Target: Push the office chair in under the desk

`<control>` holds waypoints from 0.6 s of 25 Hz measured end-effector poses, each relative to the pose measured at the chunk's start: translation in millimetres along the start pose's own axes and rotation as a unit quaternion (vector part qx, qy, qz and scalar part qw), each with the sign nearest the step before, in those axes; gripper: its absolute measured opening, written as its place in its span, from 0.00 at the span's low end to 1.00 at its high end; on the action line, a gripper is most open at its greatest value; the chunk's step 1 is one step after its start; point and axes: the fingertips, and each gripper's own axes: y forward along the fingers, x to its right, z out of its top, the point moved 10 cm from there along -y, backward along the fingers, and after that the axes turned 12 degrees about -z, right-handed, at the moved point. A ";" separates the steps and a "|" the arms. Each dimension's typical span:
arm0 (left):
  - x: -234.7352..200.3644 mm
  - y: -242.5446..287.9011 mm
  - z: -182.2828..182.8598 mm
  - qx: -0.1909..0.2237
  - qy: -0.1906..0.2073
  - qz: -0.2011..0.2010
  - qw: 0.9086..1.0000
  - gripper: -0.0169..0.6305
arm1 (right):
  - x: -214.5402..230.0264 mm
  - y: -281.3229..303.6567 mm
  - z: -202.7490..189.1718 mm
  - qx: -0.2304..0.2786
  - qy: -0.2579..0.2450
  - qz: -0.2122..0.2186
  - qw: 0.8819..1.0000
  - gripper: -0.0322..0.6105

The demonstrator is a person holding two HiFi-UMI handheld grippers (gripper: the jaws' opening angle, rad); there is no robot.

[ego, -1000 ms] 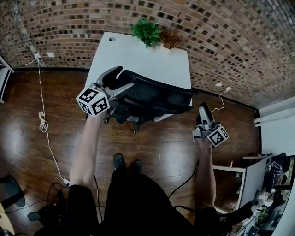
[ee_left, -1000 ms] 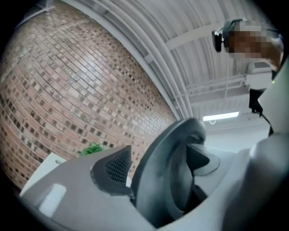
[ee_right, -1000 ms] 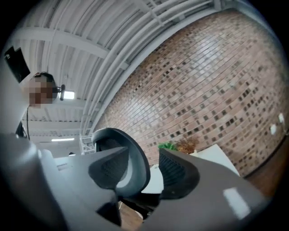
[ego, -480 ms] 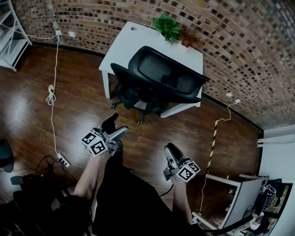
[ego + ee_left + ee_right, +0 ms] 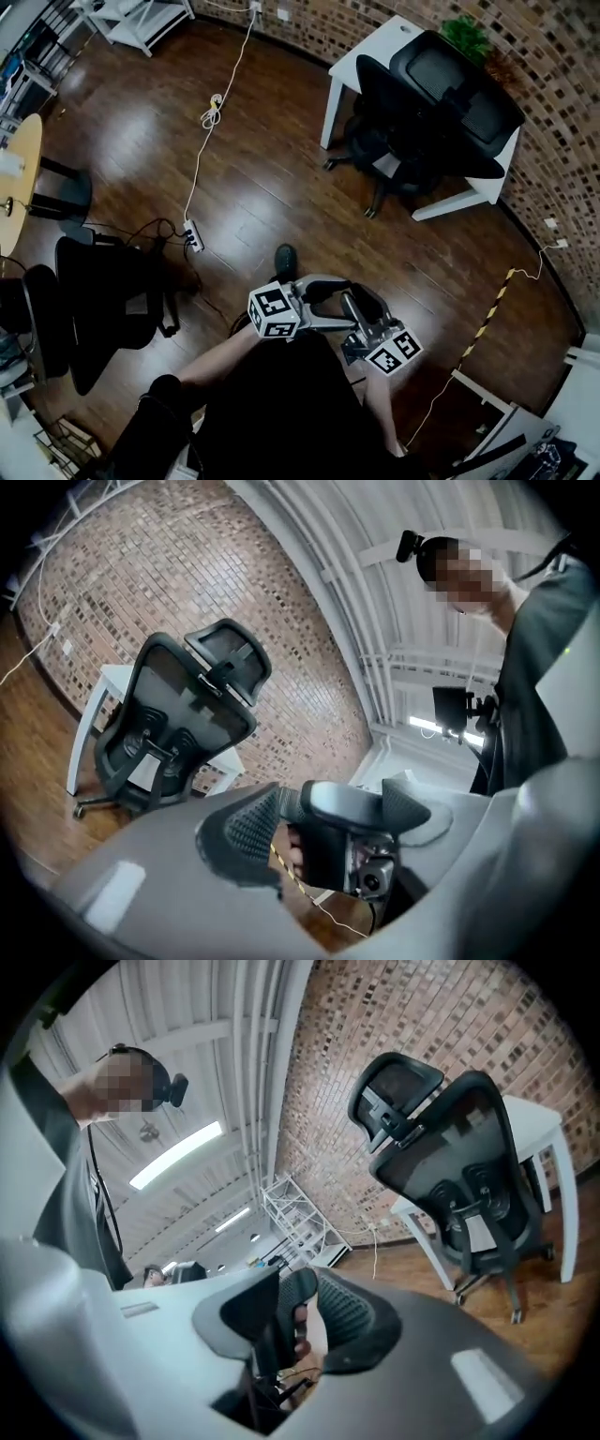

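The black mesh office chair (image 5: pixel 431 103) stands with its seat tucked under the white desk (image 5: pixel 367 52) by the brick wall, far from both grippers. It also shows in the left gripper view (image 5: pixel 178 724) and the right gripper view (image 5: pixel 459 1176). Both grippers are held close to my body with their jaws interlocked. My left gripper (image 5: pixel 337 298) (image 5: pixel 328 813) has just been closing a little but stands wide, with one right-gripper finger (image 5: pixel 342 832) between its jaws. My right gripper (image 5: pixel 354 314) (image 5: pixel 300 1316) has just been closing and pinches a left-gripper finger (image 5: pixel 279 1321).
A power strip (image 5: pixel 192 234) with a white cable lies on the wooden floor. Another black chair (image 5: pixel 103 300) and a round table (image 5: pixel 19 178) stand at the left. A white shelf (image 5: pixel 141 14) is at the back. A yellow-black cable (image 5: pixel 492 314) runs at the right.
Both grippers have left the chair and drawn back against my body, meeting jaw to jaw. I have backed away, so the desk and chair now sit far off at the upper right.
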 end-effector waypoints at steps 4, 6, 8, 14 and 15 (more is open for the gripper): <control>39.7 -7.0 40.5 0.038 0.031 0.003 0.999 0.86 | -46.2 -1.9 31.3 0.012 -0.031 0.026 0.999 0.23; 61.2 -7.3 63.7 0.044 0.050 -0.006 0.998 0.85 | -71.8 -9.0 47.4 0.017 -0.056 0.026 0.998 0.23; 82.0 -4.9 93.1 0.055 0.063 -0.016 0.996 0.82 | -95.1 -20.9 65.6 0.023 -0.068 0.006 0.997 0.18; 134.7 -34.2 191.5 0.098 0.072 -0.025 0.992 0.82 | -154.0 -46.9 102.4 0.041 -0.060 -0.082 0.994 0.11; 137.8 -42.9 201.4 0.099 0.077 -0.024 0.992 0.82 | -163.7 -47.2 104.7 0.042 -0.064 -0.090 0.993 0.10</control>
